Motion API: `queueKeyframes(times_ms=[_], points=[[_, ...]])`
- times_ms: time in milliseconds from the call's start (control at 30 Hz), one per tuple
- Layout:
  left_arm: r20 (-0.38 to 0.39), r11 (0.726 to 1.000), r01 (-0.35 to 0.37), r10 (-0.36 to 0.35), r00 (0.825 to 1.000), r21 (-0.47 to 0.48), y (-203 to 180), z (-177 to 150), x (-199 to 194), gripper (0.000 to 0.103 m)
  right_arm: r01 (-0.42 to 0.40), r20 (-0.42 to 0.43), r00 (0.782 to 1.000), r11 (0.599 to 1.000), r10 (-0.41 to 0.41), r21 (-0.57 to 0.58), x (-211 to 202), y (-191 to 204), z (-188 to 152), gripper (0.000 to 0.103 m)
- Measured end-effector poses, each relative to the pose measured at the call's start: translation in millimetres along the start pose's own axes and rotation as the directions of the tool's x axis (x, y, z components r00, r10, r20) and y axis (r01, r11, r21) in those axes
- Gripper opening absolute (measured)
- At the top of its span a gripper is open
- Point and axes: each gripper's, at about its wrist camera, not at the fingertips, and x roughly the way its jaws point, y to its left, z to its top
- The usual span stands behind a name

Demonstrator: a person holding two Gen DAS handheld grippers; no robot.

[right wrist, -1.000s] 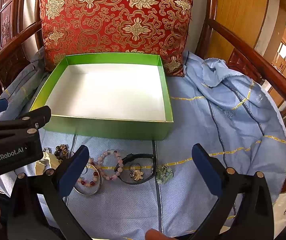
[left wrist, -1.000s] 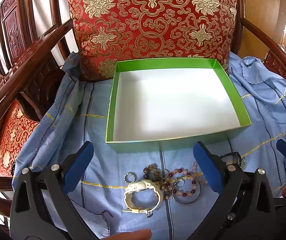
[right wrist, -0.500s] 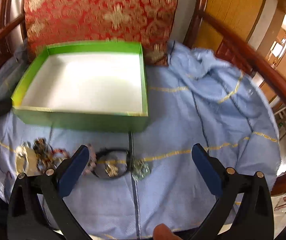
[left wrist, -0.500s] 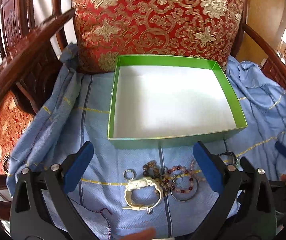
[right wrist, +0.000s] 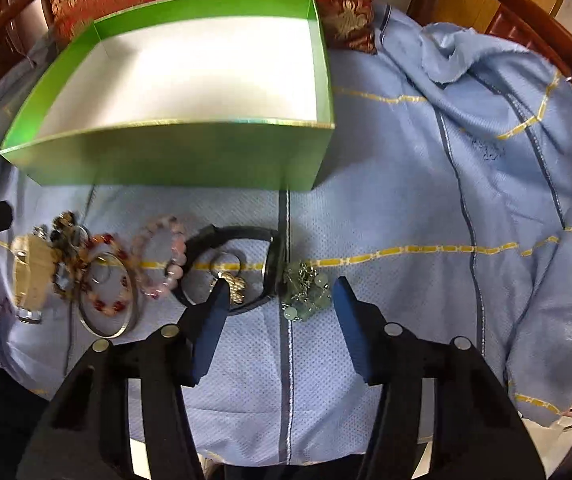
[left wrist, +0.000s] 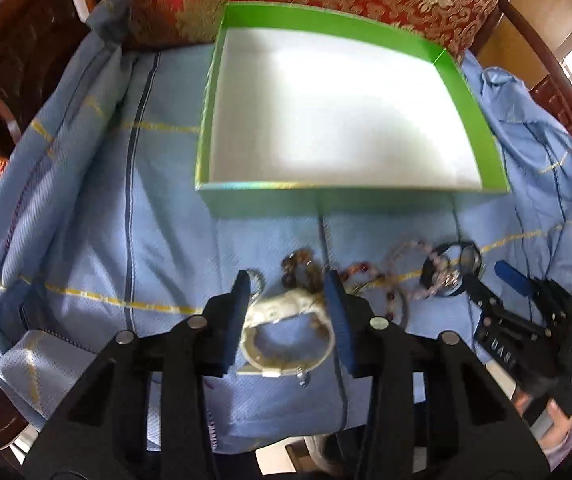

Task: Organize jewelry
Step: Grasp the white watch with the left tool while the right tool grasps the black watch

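The left gripper (left wrist: 287,292) is closing, its fingers either side of the cream watch (left wrist: 286,328). The right gripper (right wrist: 280,294) is closing, the green bead cluster (right wrist: 305,292) between its fingers, untouched.

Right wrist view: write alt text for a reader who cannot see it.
The right gripper, jaws closing, points down at a pale green bead cluster lying on a blue cloth, with nothing gripped yet. Left of it lie a black bangle, pink bead bracelet and other jewelry. Behind stands an empty green box.
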Motion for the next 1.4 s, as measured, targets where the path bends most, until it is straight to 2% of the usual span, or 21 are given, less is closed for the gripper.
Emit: queueKeyframes(times_ms=[133,200,233,267,333,433,500,533,600,700,733,767,933,1000,1133,1200,1233,1267,1400], points=[[-0.047,0.999,-0.024,0.023,0.999,-0.022,11,-6,15,0.042,0.036,-0.008,0.999,0.999,-0.036,0.005,11,-3,2,0.055],[-0.037,1.000,-0.012,0.011,0.999,-0.013,11,-10,15,0.043,0.039,-0.010,0.999,0.999,-0.039,0.003,15,-4,4,0.048],[-0.036,1.000,-0.008,0.008,0.999,-0.005,10,-12,15,0.045,0.038,-0.013,0.999,0.999,-0.038,0.000,18,-3,4,0.040],[-0.038,1.000,-0.006,0.006,0.999,-0.001,10,-12,16,0.049,0.039,-0.022,0.999,0.999,-0.039,-0.002,19,-5,4,0.036],[-0.043,1.000,-0.011,0.012,0.999,0.017,6,-15,17,0.056,0.052,-0.019,0.998,0.999,-0.052,-0.017,22,0,5,0.033],[-0.034,0.999,0.004,-0.003,0.999,0.044,-2,-17,16,0.056,0.034,0.018,0.999,0.999,-0.034,-0.026,22,-1,7,0.025],[-0.032,0.998,0.012,-0.010,0.999,0.067,-7,-19,14,0.049,0.029,0.021,0.999,0.999,-0.029,-0.022,20,-1,8,0.024],[-0.036,0.996,0.015,-0.012,0.999,0.083,-11,-20,15,0.036,0.028,0.021,0.999,0.999,-0.028,-0.021,19,0,8,0.024],[-0.029,0.994,-0.019,0.022,0.999,0.106,-18,-21,16,0.025,0.031,0.025,0.999,0.999,-0.030,-0.022,15,1,8,0.023],[-0.014,0.996,-0.021,0.023,1.000,0.082,-17,-17,15,0.015,0.034,0.042,0.999,0.999,-0.033,-0.023,9,1,10,0.017],[-0.002,0.998,-0.018,0.019,1.000,0.066,-15,-16,13,0.004,0.038,0.052,0.998,0.999,-0.036,-0.023,5,2,10,0.016],[0.004,0.998,-0.013,0.013,1.000,0.054,-12,-14,11,0.001,0.045,0.063,0.997,0.999,-0.043,-0.025,1,5,10,0.016],[0.050,0.999,-0.053,0.052,0.997,0.005,-1,-9,1,0.001,0.069,0.112,0.992,0.997,-0.064,-0.037,-17,9,10,0.013],[0.054,0.998,-0.058,0.057,0.997,0.018,-3,-9,0,0.003,0.076,0.117,0.991,0.996,-0.071,-0.039,-20,10,9,0.013],[0.056,0.997,-0.063,0.060,0.997,0.044,-10,-11,-1,0.023,0.088,0.095,0.992,0.996,-0.084,-0.036,-18,11,5,0.013],[0.052,0.997,-0.059,0.056,0.997,0.048,-11,-12,-1,0.034,0.096,0.087,0.992,0.995,-0.093,-0.029,-14,9,5,0.019],[0.050,0.997,-0.056,0.053,0.997,0.050,-11,-12,-1,0.042,0.100,0.086,0.992,0.995,-0.097,-0.030,-13,9,5,0.026],[0.050,0.997,-0.053,0.051,0.997,0.053,-10,-14,-1,0.046,0.105,0.088,0.991,0.994,-0.102,-0.032,-10,6,7,0.028],[0.026,0.997,-0.048,0.046,0.999,0.067,-12,-15,6,0.046,0.124,0.083,0.989,0.991,-0.120,-0.041,-6,8,7,0.030]])
